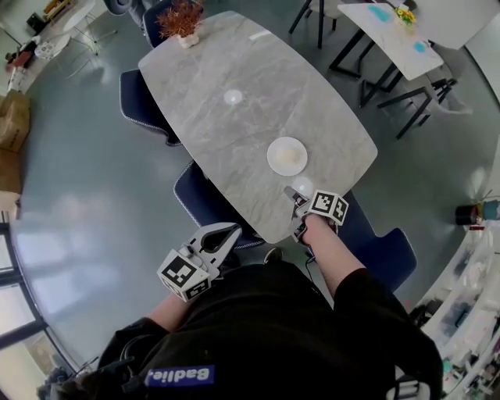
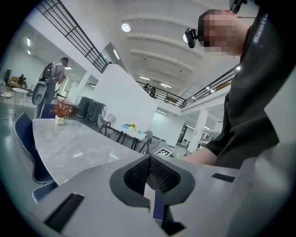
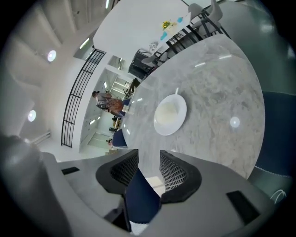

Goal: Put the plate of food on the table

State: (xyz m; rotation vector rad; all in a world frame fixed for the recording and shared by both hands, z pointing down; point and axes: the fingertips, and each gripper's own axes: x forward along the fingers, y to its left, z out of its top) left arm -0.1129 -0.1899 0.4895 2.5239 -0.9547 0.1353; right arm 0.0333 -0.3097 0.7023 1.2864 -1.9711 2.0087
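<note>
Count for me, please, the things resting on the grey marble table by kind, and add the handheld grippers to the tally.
White plate of food: 1
Potted plant: 1
Grippers: 2 (left gripper, right gripper)
Total: 4

Open tabletop (image 1: 234,141) around plate (image 1: 287,155), plant (image 1: 180,19) at far end
</note>
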